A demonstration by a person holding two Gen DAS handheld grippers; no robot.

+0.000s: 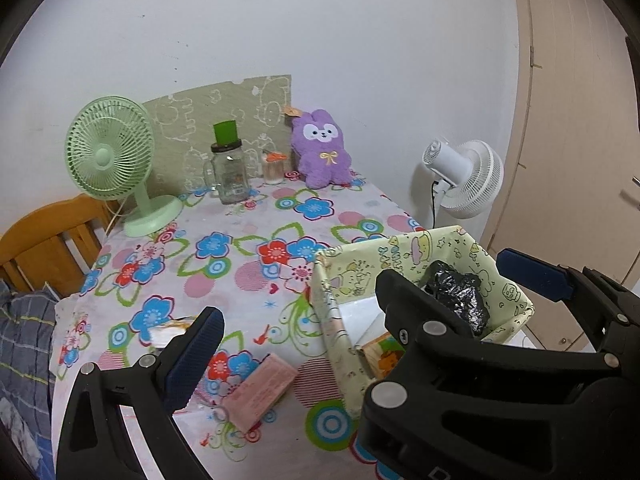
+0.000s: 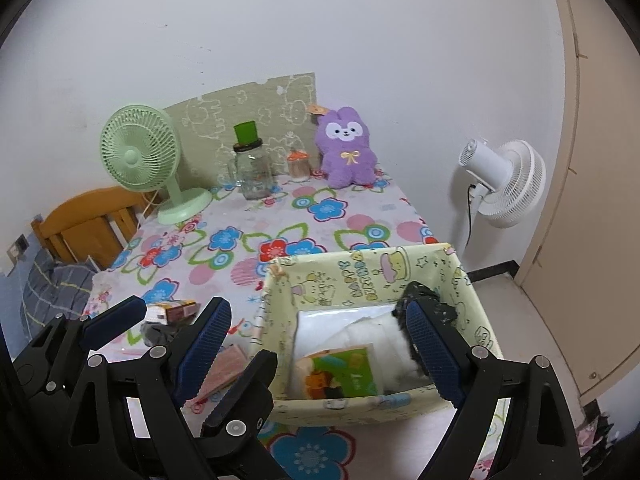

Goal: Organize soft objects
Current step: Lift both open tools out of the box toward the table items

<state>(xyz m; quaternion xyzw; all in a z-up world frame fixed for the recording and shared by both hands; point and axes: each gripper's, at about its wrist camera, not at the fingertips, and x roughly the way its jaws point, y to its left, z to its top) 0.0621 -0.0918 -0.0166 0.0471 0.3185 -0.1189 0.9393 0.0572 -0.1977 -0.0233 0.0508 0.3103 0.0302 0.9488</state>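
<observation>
A yellow-green cartoon-print box stands at the table's near right corner. Inside lie a white soft pack, a green-orange packet and a crumpled black bag. My right gripper hangs open over the box with nothing between its pads. My left gripper is open just left of the box, above a pink packet; its right finger is hidden. A small orange-white pack lies further left. A purple plush bunny sits at the back.
On the flowered tablecloth stand a green desk fan, a glass jar with a green lid and a small orange-capped jar. A white floor fan is right of the table. A wooden chair is on the left.
</observation>
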